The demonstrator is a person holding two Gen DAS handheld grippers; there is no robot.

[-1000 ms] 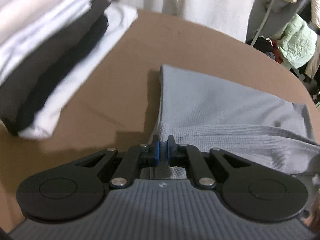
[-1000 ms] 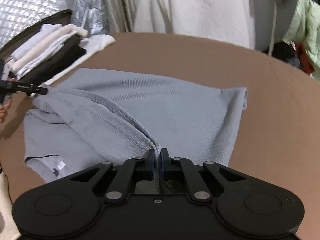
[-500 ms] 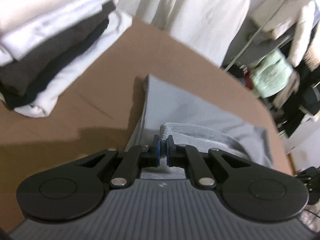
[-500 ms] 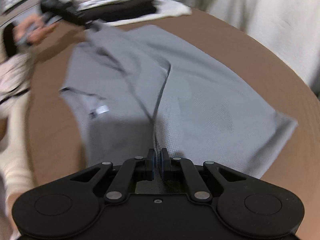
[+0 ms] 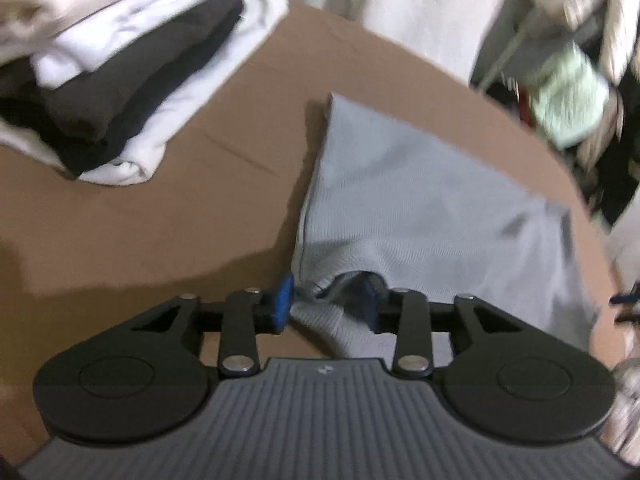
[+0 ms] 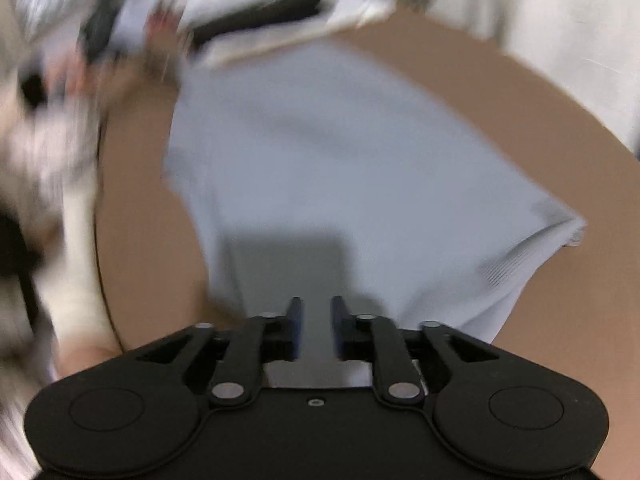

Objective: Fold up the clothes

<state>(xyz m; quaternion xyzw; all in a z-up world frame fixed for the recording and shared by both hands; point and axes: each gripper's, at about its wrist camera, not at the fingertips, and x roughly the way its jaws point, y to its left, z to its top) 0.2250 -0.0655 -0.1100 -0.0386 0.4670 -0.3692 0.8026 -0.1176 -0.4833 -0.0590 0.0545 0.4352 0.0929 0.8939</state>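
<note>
Where the grey shirt [image 5: 420, 208] lies folded flat on the brown surface [image 5: 160, 220], its near ribbed edge bunches up between the spread fingers of the left gripper [image 5: 326, 306], which grip nothing. The right gripper [image 6: 316, 328] hangs over the shirt's near side, fingers apart and empty. A stack of folded white and dark clothes [image 5: 120, 80] sits on the surface just beside the shirt

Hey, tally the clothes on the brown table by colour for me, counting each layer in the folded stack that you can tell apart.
Grey: 1, the grey garment lying apart from the stack.
White: 2, the top white layers and bottom white layer; blur may hide more.
Dark: 1, the dark layers; possibly more.
Total: 4.
</note>
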